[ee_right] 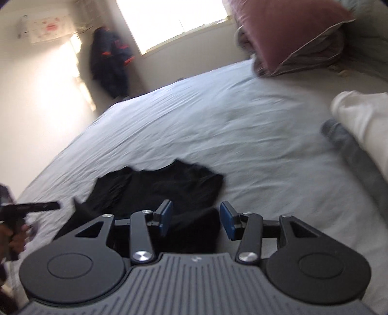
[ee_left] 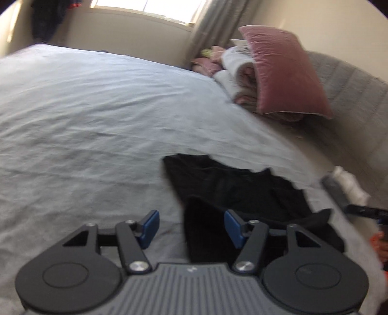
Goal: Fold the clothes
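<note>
A black garment (ee_left: 232, 193) lies partly folded on the pale blue bed sheet (ee_left: 84, 109). It also shows in the right wrist view (ee_right: 160, 189). My left gripper (ee_left: 191, 227) is open and empty, hovering above the garment's near left edge. My right gripper (ee_right: 196, 221) is open and empty, above the garment's near right edge. The other gripper's tip (ee_right: 36, 206) shows at the left of the right wrist view. Both views are motion-blurred.
A pink pillow (ee_left: 283, 72) leans on folded blankets (ee_left: 237, 72) by the grey headboard (ee_left: 351, 97). Rolled white and grey cloths (ee_right: 359, 126) lie at the right. A dark jacket (ee_right: 109, 63) hangs by the window (ee_right: 174, 21).
</note>
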`<state>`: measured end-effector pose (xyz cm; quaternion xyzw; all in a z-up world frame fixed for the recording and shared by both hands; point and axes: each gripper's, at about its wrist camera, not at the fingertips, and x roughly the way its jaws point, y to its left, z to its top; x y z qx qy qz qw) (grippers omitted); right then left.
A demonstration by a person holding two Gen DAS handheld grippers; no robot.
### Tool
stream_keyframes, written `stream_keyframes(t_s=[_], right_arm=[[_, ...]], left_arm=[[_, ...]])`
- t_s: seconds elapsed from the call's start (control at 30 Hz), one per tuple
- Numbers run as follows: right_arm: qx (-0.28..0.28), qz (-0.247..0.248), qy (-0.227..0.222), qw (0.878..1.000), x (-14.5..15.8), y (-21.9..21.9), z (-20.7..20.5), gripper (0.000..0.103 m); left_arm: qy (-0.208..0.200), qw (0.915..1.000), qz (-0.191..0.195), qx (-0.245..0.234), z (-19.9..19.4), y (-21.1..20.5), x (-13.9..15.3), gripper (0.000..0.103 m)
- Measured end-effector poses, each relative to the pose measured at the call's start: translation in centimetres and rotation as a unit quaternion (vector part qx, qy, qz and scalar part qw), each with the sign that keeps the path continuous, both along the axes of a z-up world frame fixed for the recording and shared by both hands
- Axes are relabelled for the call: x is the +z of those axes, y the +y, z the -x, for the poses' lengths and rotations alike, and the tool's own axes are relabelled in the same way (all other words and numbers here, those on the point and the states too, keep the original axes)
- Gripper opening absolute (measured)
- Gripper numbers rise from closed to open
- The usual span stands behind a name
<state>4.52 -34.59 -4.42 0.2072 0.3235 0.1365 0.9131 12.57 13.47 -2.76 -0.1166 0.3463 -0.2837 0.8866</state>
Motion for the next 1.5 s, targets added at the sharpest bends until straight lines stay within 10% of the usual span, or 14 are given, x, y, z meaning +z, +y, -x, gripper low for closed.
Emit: stream_keyframes(t_s=[0.43, 0.63, 0.87, 1.5], right_arm=[[0.14, 0.133, 0.015, 0.981, -1.1, 7.2, -1.3, 0.048], [0.007, 0.106, -0.041, 0.994, -2.1, 6.7, -1.8, 0.046], [-0.065, 0.081, -0.046, 0.994, -0.6, 3.9, -1.1, 0.046], [-0.085, -0.03, 0.126, 0.988, 0.0, -0.6, 4.9, 0.046]], left_arm=[[0.033, 0.9853, -0.065, -0.155, 0.3, -10.2, -3.5, 0.051], [-0.013, 0.9996, -0.009, -0.025, -0.3, -9.8, -4.5, 0.055], [-0.035, 0.9918, -0.063, 0.106, 0.0, -7.6, -3.3, 0.06], [0.161, 0.9754, -0.024, 0.149, 5.0, -0.3, -2.8, 0.057]])
